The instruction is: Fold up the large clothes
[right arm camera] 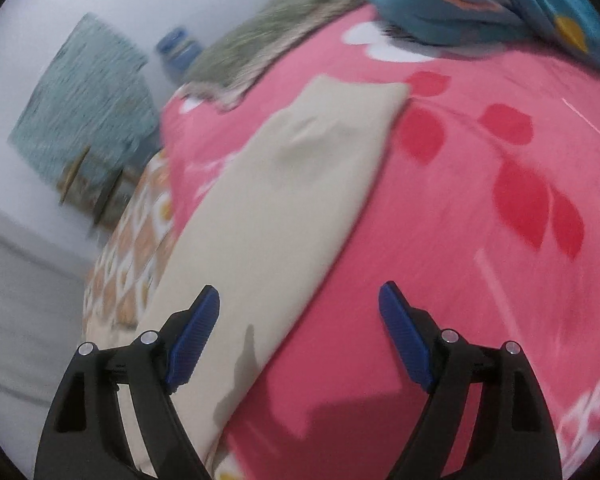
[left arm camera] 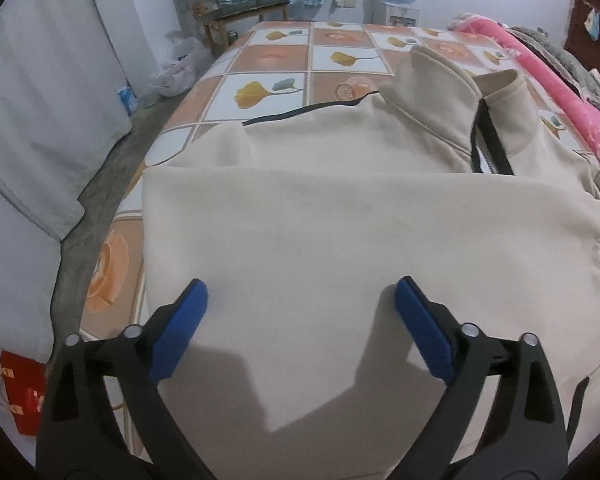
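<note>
Left gripper (left arm camera: pixel 300 300) and right gripper (right arm camera: pixel 299 306) jaws apart, empty, above beige jacket (left arm camera: pixel 340 232) on bed (left arm camera: pixel 280 60); no legible writing.

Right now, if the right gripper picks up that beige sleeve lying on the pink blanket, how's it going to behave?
The beige sleeve looks floppy: it follows the pink blanket and has soft dimples, so it would likely droop on both sides of a pinch. It seems light, thin fabric. It's probably attached to the beige jacket, so lifting may tug that. The right gripper is open.
</note>
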